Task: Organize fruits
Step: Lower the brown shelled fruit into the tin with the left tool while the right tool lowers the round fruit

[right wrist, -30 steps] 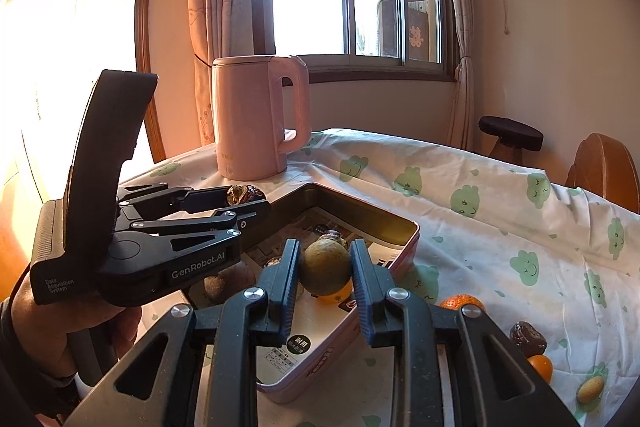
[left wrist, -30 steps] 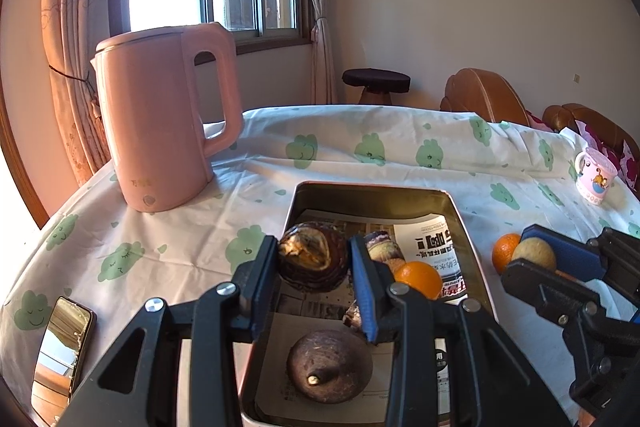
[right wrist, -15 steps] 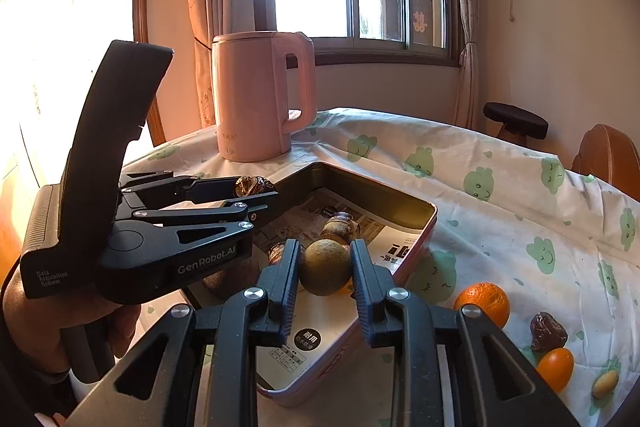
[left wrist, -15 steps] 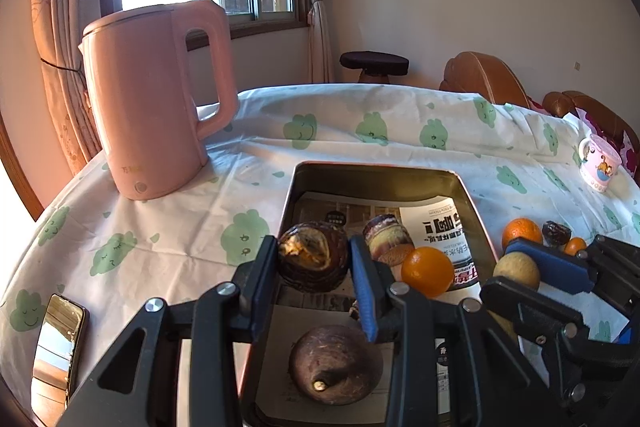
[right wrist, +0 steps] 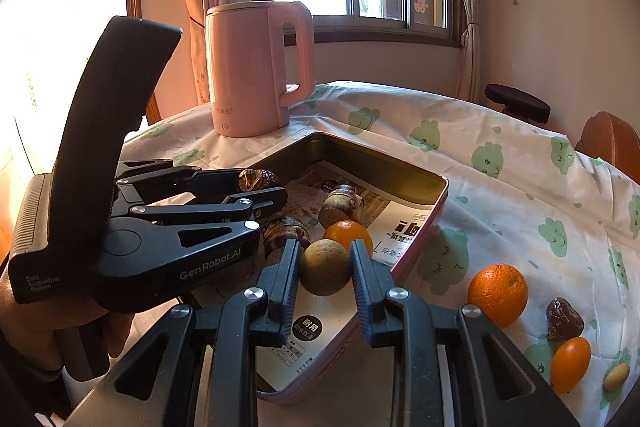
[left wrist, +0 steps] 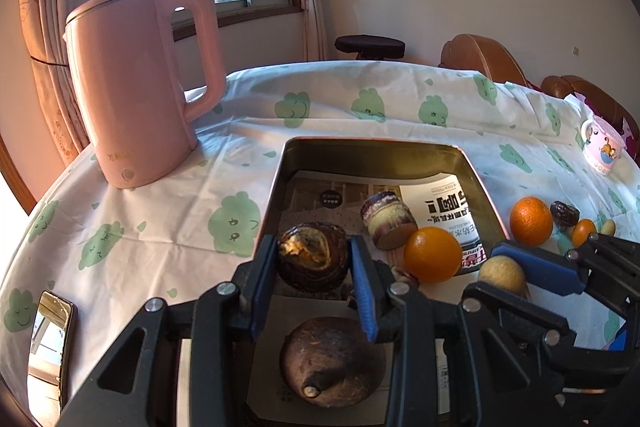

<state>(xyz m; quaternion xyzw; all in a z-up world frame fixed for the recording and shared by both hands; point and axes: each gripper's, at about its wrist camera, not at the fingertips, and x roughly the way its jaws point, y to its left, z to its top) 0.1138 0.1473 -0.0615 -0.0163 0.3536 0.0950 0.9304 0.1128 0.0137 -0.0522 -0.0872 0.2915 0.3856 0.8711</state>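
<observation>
Your left gripper (left wrist: 314, 263) clamps a dark wrinkled fruit (left wrist: 312, 257), right gripper (right wrist: 325, 269) clamps a tan round fruit (right wrist: 324, 267), both over the tin tray (left wrist: 372, 147); releasing together risks collision, fruits rolling.

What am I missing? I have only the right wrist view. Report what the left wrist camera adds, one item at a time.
Observer: A phone lies flat on the tablecloth by the table's near left edge, apart from the tray.
Operator: Next, far right.
Observer: A pink cartoon mug stands upright near the table's right edge, beyond the loose orange.
Operator: My right gripper holds the tan fruit. Check the tray's near end.
Observer: A large brown fruit lies on the paper liner, stem stub toward the camera, under the left gripper, which is shut on a dark fruit.
</observation>
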